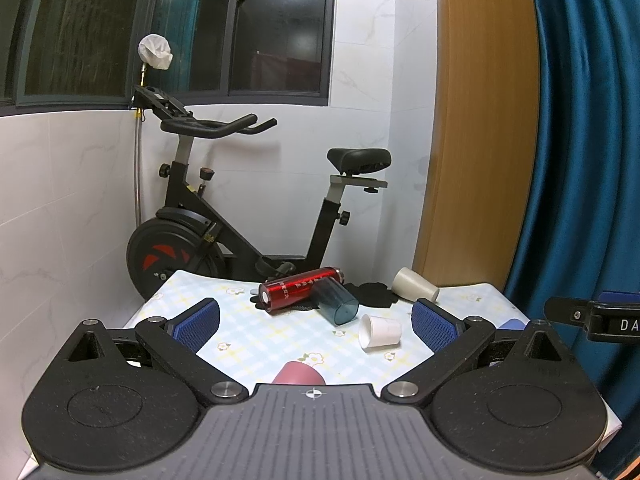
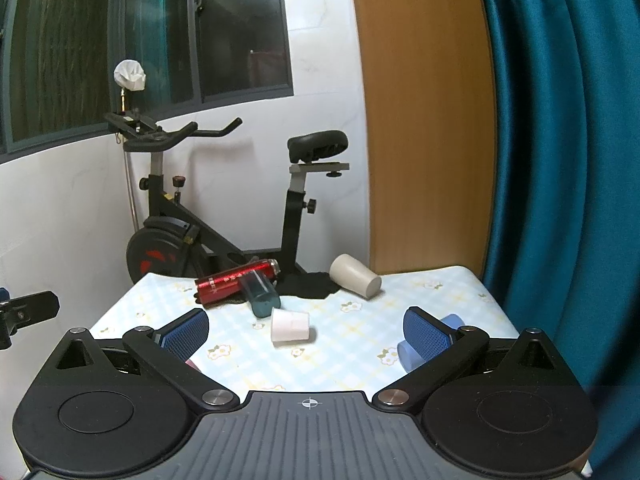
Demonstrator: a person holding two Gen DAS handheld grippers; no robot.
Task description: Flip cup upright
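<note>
Right now both open w/ nothing held: left hand-held gripper (image 1: 316,320) & right hand-held gripper (image 2: 306,330) hover over table (image 2: 352,364); white paper cup (image 2: 290,326) lies on its side mid-table; red bottle (image 2: 236,282), teal cup (image 2: 262,296), beige cup (image 2: 354,276) lie tipped behind it; blue cup (image 2: 412,354) by right finger.

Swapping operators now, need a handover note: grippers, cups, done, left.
Left gripper: open, empty, above the near table edge. Right gripper: open, empty.
All lying on their sides on the checked tablecloth: small white paper cup, clear teal plastic tumbler against the red metal flask, beige cup, blue cup, pink cup.
Done: nothing.
Left: stand cups upright.
</note>
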